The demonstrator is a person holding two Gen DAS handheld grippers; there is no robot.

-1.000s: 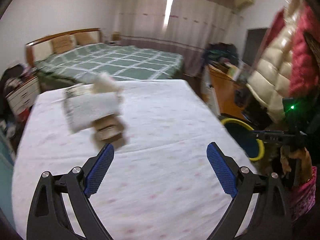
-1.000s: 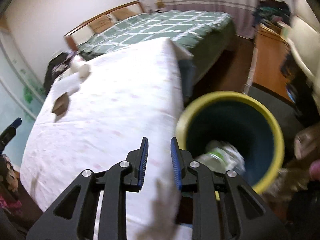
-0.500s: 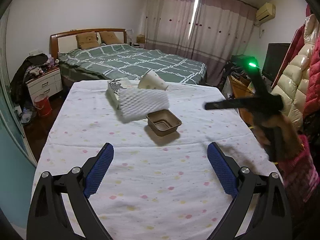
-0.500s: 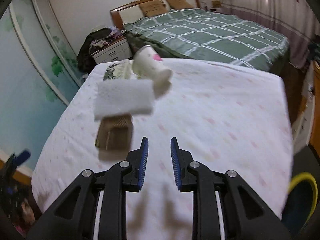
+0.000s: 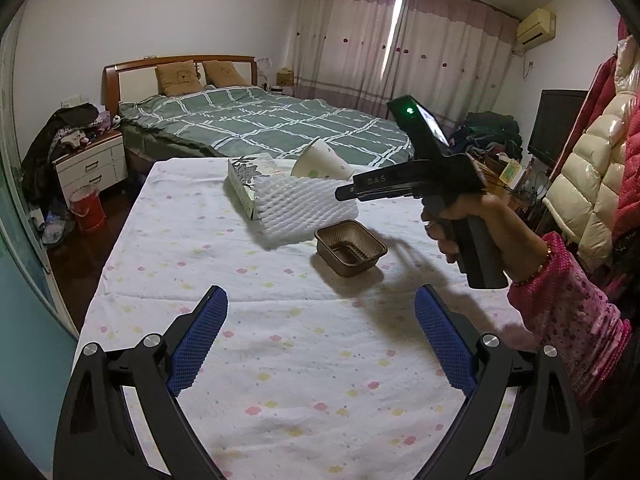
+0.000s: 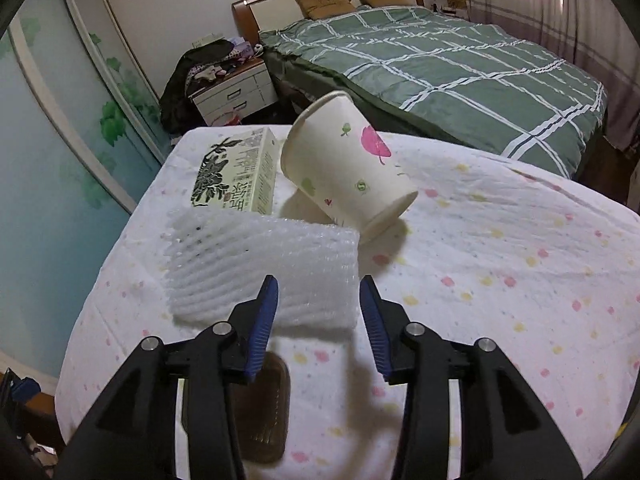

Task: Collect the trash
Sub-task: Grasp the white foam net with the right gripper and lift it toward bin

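With my right gripper (image 6: 318,312) empty and its fingers opening over the white foam net (image 6: 264,276) on the counter (image 6: 500,280), I risk nudging the tipped paper cup (image 6: 344,164) leaning beside it, while my left gripper (image 5: 320,344) hangs wide open, empty.

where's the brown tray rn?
The brown tray sits on the table's floral cloth, right beside the white foam net. In the right wrist view it is bottom left, partly hidden under the right hand-held gripper.
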